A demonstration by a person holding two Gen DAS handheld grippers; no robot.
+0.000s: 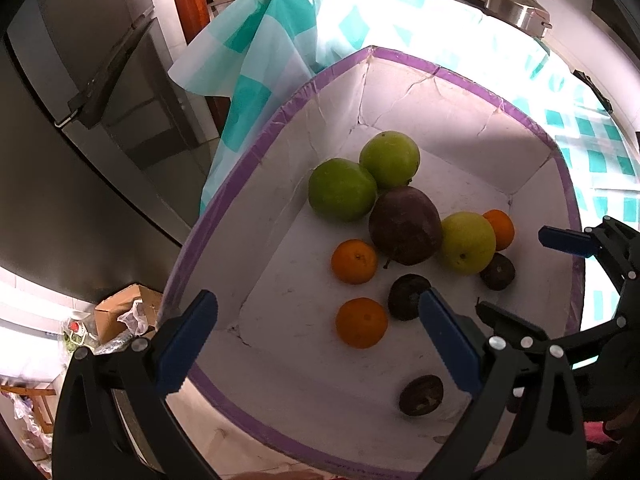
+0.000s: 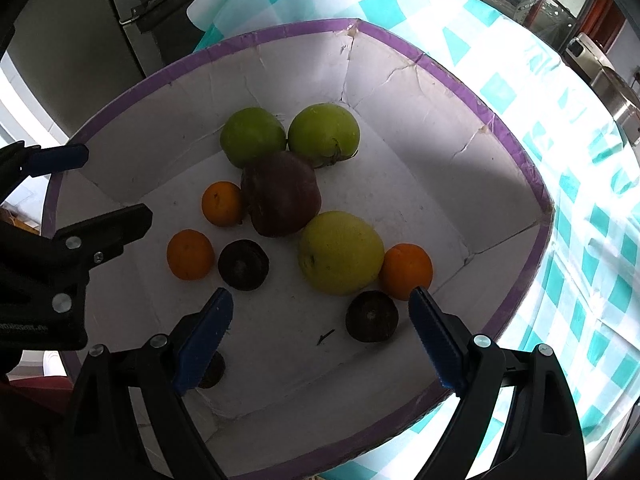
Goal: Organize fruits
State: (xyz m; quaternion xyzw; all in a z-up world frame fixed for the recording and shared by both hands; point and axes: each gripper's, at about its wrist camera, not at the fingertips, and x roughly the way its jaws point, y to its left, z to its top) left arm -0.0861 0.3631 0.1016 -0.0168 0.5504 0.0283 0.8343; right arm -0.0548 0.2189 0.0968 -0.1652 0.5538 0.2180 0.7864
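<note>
white cardboard box with purple taped rim [image 1: 256, 156], walls cracked, standing on a teal-and-white checked tablecloth [image 1: 256, 40]; holds every fruit listed below.

two round green apples [image 2: 253, 136], touching each other, at the far end of the box floor.
one large dark red apple [image 2: 282, 194], just in front of the green pair and touching them.
one yellow-green apple [image 2: 340, 252], nearer, touching the red apple.
three small oranges: one [image 2: 222, 203] against the red apple's left side, one [image 2: 190, 254] nearer and apart, one [image 2: 406, 271] touching the yellow-green apple's right side.
three small dark purple round fruits [image 2: 243, 265]: one between the nearer orange and the yellow-green apple, one [image 2: 372, 316] by the right orange, one [image 1: 421, 395] alone near the front wall.

left gripper [image 1: 318, 342]: blue-padded jaws spread wide, holding nothing, poised over the near left part of the box.
right gripper [image 2: 322, 338]: blue-padded jaws likewise released and empty, over the near right part.

grey refrigerator [image 1: 80, 120] beyond the table.
</note>
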